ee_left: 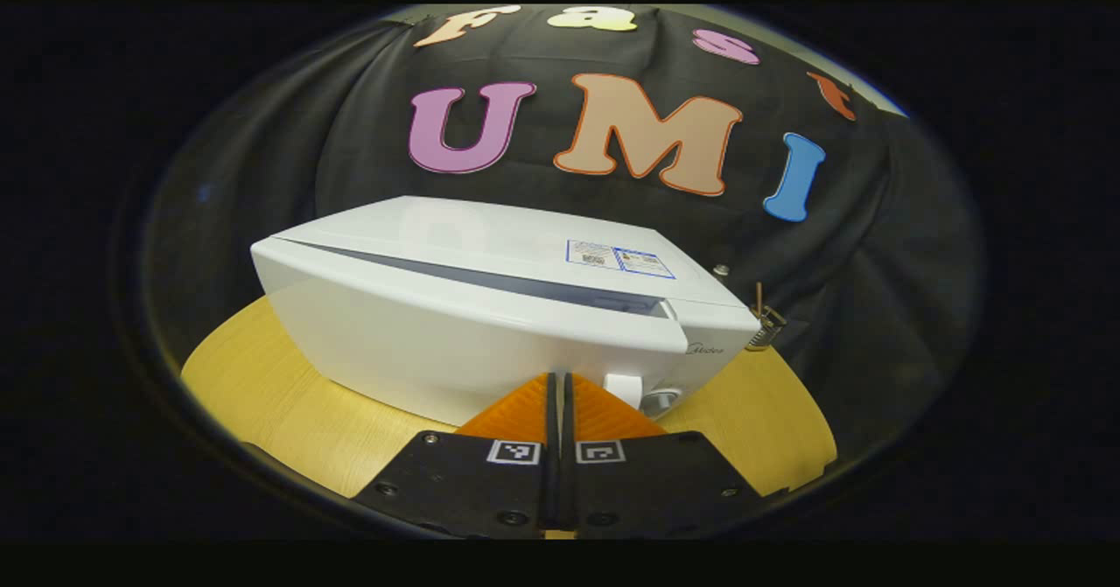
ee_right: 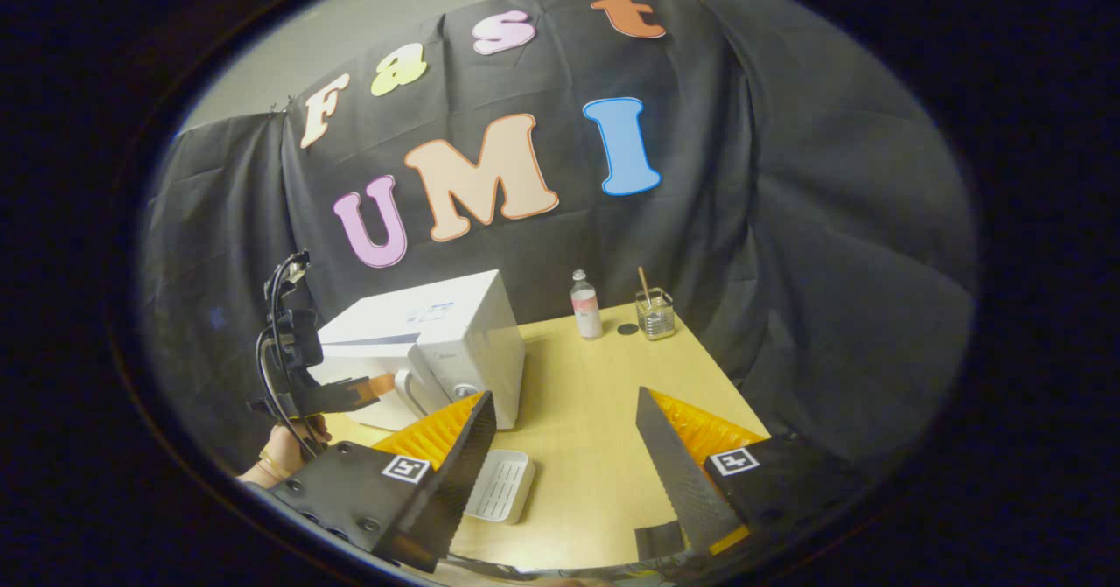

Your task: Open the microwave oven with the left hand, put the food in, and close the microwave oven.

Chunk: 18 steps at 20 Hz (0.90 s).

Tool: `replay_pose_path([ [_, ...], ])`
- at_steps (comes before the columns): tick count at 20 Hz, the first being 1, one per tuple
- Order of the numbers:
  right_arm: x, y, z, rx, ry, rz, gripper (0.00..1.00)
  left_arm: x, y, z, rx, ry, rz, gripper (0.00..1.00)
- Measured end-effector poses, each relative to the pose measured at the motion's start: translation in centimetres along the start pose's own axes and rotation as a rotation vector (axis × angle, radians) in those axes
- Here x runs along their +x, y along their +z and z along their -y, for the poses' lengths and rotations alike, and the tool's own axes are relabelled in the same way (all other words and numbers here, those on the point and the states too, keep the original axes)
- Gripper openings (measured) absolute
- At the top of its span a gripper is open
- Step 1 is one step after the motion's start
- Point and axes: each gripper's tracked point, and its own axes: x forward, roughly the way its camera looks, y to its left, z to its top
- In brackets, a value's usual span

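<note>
With the boxy white microwave oven (ee_left: 490, 307) not yet opened, the left tool (ee_left: 560, 386), fingers together, must hook its handle, while the right tool (ee_right: 560, 429) waits apart above the yellow wooden surface (ee_right: 595, 412).

I can read one brand mark: "Midea", in small grey script on the front of the white microwave oven (ee_left: 490, 307), by its right edge. A sticker (ee_left: 619, 259) on the oven's top carries print too small to read. Square coded markers (ee_left: 514, 451) sit on my left gripper's fingers, not readable text.
</note>
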Motion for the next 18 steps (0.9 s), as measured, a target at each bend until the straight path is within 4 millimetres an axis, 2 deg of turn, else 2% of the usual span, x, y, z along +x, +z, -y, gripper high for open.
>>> replay_pose_path([
  [3,0.2,0.1,-0.1,-0.011,-0.004,0.001,0.91,0.2,0.3,0.1,-0.01,0.005,0.012,0.01],
  [6,0.5,0.1,-0.3,-0.019,-0.008,0.001,0.91,0.8,1.8,0.5,0.012,0.004,0.056,0.01],
  [7,0.7,0.2,-0.4,-0.021,-0.007,-0.001,0.91,0.8,1.7,0.5,0.02,0.014,0.044,0.01],
  [8,0.8,0.2,-0.4,-0.023,-0.008,0.001,0.99,0.8,1.4,0.4,0.024,0.018,0.041,0.01],
  [10,1.0,0.4,-0.3,-0.022,-0.012,0.003,0.99,0.9,2.0,0.5,0.037,0.012,0.066,0.01],
  [18,1.6,0.7,-0.5,-0.03,-0.003,-0.003,0.99,1.0,2.1,0.4,0.019,0.011,0.082,0.01],
])
